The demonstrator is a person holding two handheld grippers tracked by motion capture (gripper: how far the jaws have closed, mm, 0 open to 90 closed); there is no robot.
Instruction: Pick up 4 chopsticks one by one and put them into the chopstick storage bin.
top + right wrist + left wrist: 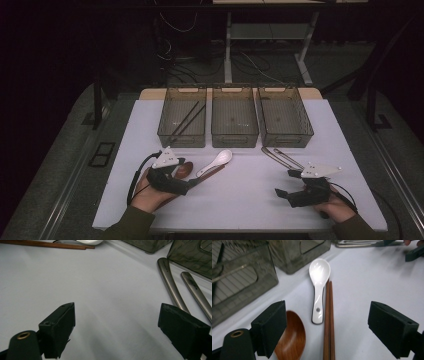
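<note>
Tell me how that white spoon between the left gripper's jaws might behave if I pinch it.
The white spoon looks glazed and glossy, so it may slip in the pads. It looks ceramic, so probably stiff and chippable if dropped. Its bowl is rounded, so it might rock, and the chopsticks right beside it could get nudged.

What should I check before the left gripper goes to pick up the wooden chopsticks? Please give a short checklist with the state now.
1. Left gripper open: ok.
2. Wooden chopsticks between its jaws: ok.
3. Chopsticks lie together as a pair: ok.
4. White spoon apart from the chopsticks: not ok, it lies right alongside.
5. Brown spoon clear of the jaw: not ok, close to one jaw.
6. Right gripper well away: ok.
</note>
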